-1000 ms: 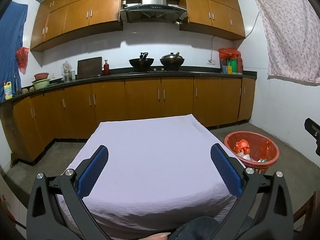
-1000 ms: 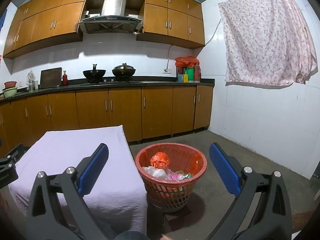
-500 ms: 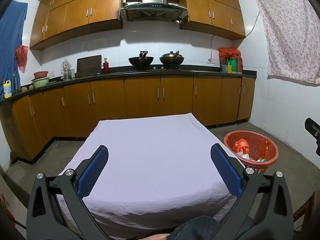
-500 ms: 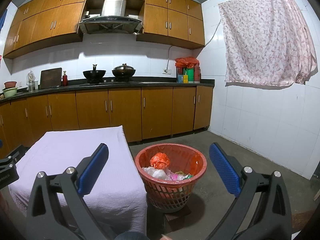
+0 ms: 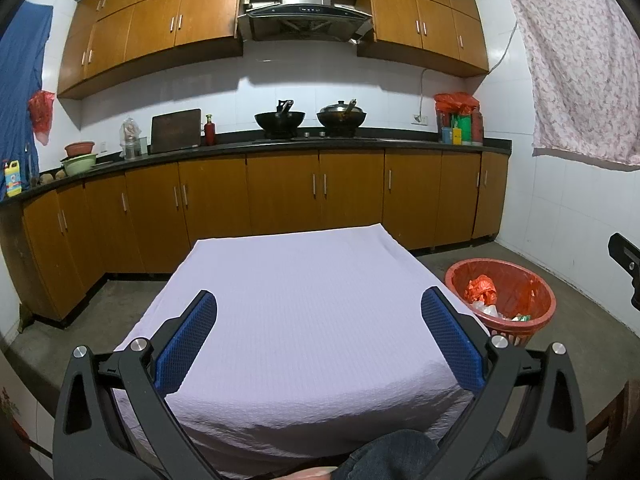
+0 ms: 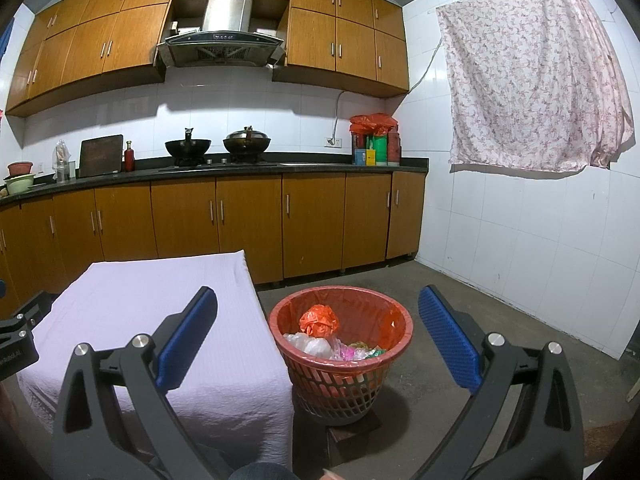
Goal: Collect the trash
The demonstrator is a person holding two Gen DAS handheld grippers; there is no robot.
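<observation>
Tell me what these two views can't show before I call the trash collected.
- Basket bottom, right wrist view: piled trash covers it.
- Floor behind the table, both views: the cloth-covered table blocks it.
- Basket's near side, left wrist view: left gripper finger covers it.
- Countertop items: labels too small.

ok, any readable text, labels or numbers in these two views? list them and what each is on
None can be read with confidence.
Yellow bottle at the counter's left end: label too small to read.
Packages at the counter's right end: print blurred, unreadable.
Range hood front panel: small marks, not legible.
Left gripper's black body, seen at the right wrist view's left edge: white lettering, cut off and too blurred.
Red bin and white cloth: no text.
</observation>
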